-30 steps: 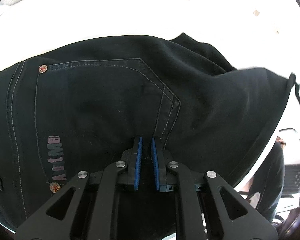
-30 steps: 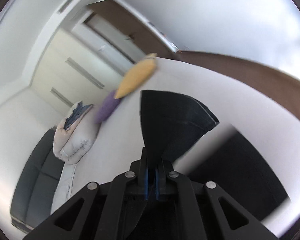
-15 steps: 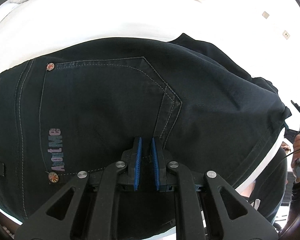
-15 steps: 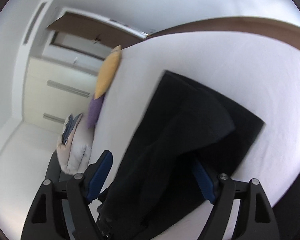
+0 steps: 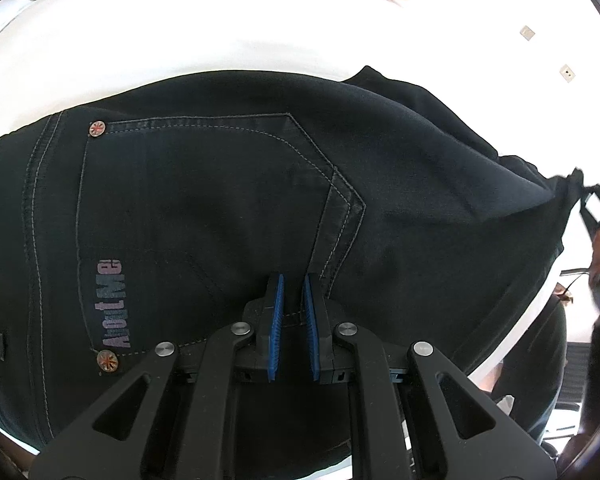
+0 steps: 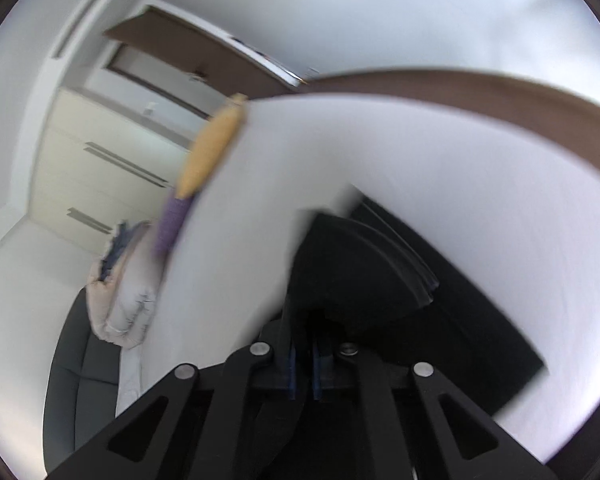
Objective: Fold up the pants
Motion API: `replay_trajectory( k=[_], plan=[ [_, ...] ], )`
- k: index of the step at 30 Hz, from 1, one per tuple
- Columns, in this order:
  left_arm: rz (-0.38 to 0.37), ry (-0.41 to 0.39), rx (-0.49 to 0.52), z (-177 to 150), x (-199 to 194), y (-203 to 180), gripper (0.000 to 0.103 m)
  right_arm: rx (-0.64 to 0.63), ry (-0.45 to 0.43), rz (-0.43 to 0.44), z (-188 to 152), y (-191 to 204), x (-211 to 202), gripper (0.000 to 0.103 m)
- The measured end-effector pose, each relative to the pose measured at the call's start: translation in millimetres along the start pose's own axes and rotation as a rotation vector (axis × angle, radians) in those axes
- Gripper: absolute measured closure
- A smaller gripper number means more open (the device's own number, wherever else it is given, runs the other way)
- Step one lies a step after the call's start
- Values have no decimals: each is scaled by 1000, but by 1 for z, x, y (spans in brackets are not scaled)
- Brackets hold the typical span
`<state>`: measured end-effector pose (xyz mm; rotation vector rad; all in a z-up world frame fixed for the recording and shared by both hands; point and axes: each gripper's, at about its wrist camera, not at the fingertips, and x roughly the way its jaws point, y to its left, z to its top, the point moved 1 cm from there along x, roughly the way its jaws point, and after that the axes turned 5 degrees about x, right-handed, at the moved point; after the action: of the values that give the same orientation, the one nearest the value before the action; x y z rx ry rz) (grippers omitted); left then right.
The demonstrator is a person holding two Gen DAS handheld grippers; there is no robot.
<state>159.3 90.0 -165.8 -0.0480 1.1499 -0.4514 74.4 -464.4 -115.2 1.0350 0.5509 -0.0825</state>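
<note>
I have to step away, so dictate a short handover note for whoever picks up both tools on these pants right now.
Left tool: shut, pinching the black denim pants by the back pocket's lower edge.
Right tool: its jaws have just closed on a bunched end of the same pants, lifted off the white bed sheet.
Pants lie seat-up across the bed, one fold under way.
Left: lay the lifted end over, flatten, finish folding.

A yellow cushion (image 6: pixel 214 148) and a purple cushion (image 6: pixel 172 222) lie at the edge of the white bed (image 6: pixel 400 152). A folded pale duvet (image 6: pixel 130 292) rests beside them, near a dark sofa (image 6: pixel 76 376).
</note>
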Motion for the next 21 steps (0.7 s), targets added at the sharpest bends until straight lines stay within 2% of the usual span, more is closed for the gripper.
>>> replay_trajectory(
  k=[3, 5, 7, 8, 9, 11, 12, 13, 15, 17, 19, 21],
  plan=[
    [-1, -1, -3, 2, 1, 0, 93, -98, -41, 126, 18, 35, -16, 96],
    [0, -1, -6, 2, 2, 0, 93, -97, -41, 113, 18, 32, -17, 96],
    [2, -2, -4, 1, 3, 0, 93, -24, -19, 25, 11, 1, -9, 95],
    [1, -2, -3, 0, 3, 0, 93, 59, 6, -49, 5, -25, -3, 94],
    [0, -2, -1, 0, 3, 0, 93, 200, 55, -120, -8, -62, 4, 94],
    [-4, 2, 4, 0, 3, 0, 93, 322, 81, -141, -25, -101, 3, 92],
    [-4, 5, 7, 0, 3, 0, 93, 341, 67, -114, -33, -110, -2, 97],
    [-3, 9, 8, 1, 4, -1, 93, 341, 58, -97, -36, -112, -7, 94],
    [8, 18, 15, 2, 4, -3, 93, 329, 57, -90, -36, -107, -10, 83],
    [19, 20, 18, 3, 5, -6, 93, 327, 54, -65, -34, -96, -11, 52],
    [25, 20, 13, 2, 4, -8, 93, 309, 33, -65, -35, -86, -14, 40],
    [30, 21, 12, 3, 3, -10, 93, 282, 40, -80, -38, -81, -10, 39]
  ],
)
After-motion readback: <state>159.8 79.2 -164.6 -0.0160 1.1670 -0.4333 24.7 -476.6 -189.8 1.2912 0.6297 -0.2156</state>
